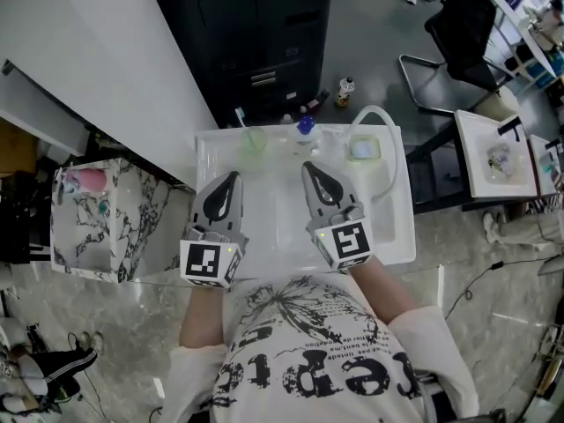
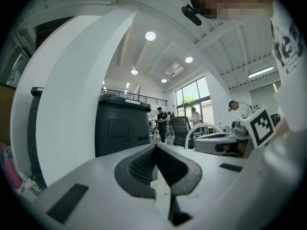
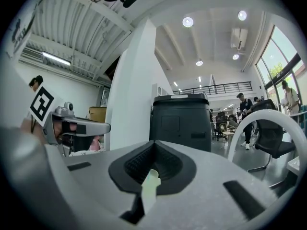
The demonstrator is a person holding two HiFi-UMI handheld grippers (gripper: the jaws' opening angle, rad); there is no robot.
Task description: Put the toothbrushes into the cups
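In the head view both grippers hover side by side over the white table (image 1: 392, 236). My left gripper (image 1: 233, 178) (image 2: 156, 147) is shut on a thin white toothbrush (image 2: 161, 193) that shows in the gap below the pads. My right gripper (image 1: 308, 167) (image 3: 153, 145) is shut on a pale green toothbrush handle (image 3: 149, 183). At the table's far edge stands a green cup (image 1: 254, 140) with a toothbrush (image 1: 240, 115) in it. A pale cup (image 1: 362, 150) sits at the far right. Between them is a blue-topped item (image 1: 306, 125).
A black cabinet (image 1: 256, 51) stands right behind the table. A marbled box (image 1: 97, 218) sits to the left. A white curved chair arm (image 1: 381, 117) rises at the table's far right corner. An office chair (image 1: 458, 25) and a second table (image 1: 493, 161) are to the right.
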